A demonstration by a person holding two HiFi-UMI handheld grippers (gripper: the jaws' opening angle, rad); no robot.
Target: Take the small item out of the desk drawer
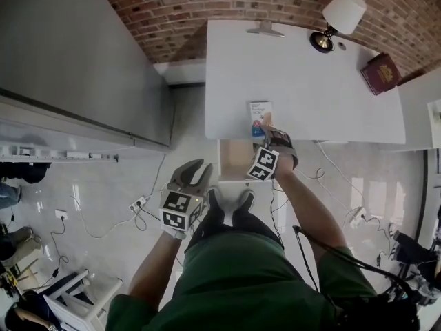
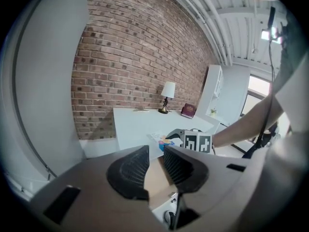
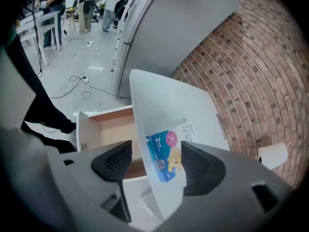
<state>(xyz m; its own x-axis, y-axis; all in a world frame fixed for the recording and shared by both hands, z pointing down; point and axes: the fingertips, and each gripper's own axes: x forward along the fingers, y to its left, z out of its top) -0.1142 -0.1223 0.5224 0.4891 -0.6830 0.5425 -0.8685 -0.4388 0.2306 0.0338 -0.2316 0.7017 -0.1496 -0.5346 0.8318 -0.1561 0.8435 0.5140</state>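
Stood at the near edge of the white table (image 1: 303,81), looking steeply down.

- The drawer (image 1: 234,158) under that near edge was pulled out toward me, its wooden inside open to view.
- The small item, a flat card pack (image 1: 260,112), was out of the drawer. It lay flat on the table top, right at the near edge, directly above the open drawer.
- Long axis ran near to far, roughly square to the table edge. The blue printed end pointed toward me and the white end pointed toward the brick wall.
- My right gripper (image 3: 155,164) was over the near table edge with its jaws spread wide. The pack sat between them, and neither pad pressed on it. There was clear space on the left side, and the right pad was just beside the pack's edge.
- My left gripper (image 2: 155,164) was left of the drawer and over the floor, well apart from the pack. Its jaws stood at a narrow gap with nothing between them.
- At the far right of the table were a lamp (image 1: 339,18) with a white shade and a dark red book (image 1: 380,73), both well away from the pack.
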